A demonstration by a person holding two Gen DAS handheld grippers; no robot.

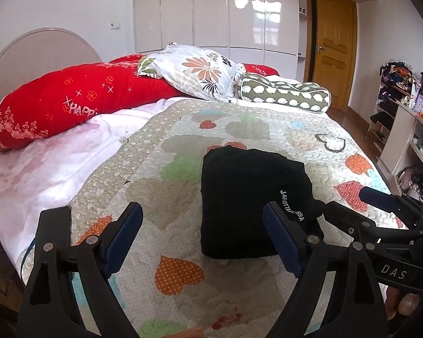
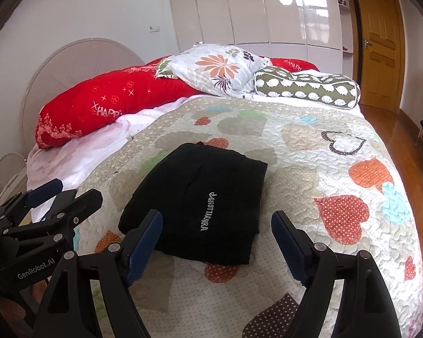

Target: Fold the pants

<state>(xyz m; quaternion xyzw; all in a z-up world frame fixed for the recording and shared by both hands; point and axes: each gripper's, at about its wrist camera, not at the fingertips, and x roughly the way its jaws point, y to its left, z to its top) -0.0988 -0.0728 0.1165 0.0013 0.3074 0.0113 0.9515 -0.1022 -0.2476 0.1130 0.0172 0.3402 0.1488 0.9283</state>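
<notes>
From the left wrist view, the left gripper [image 1: 203, 236] hovers over the quilt [image 1: 166, 146] with its jaws spread wide and nothing between the blue pads. The pants [image 1: 248, 197] lie folded into a compact black block on the quilt, just ahead and to the right of centre, with white lettering on the top layer near the right-hand pad. That pad overlaps the pants' near right edge in the picture, though whether it touches the cloth I cannot tell. The right gripper [image 1: 344, 202] reaches in from the right edge, close beside the pants (its body reads "DAS"). Farther back on the bed a red pillow [image 1: 76, 101], a floral pillow [image 1: 197, 70] and a bolster [image 1: 284, 91] lie in a row in front of the wardrobe [image 1: 211, 8].

From the right wrist view, the right gripper [image 2: 217, 242] also has its jaws spread wide, empty, low over the quilt [image 2: 310, 152]. The pants [image 2: 194, 205] sit between and just beyond the two pads, lying flat, slightly askew, with the lettering running along the top face. The left pad overlaps the near left corner of the pants. The left gripper [image 2: 67, 191] shows at the left edge, beside the pants and apart from them, its fingers spread. The red pillow [image 2: 104, 107], floral pillow [image 2: 217, 67] and bolster [image 2: 307, 87] line the far side of the bed.
</notes>
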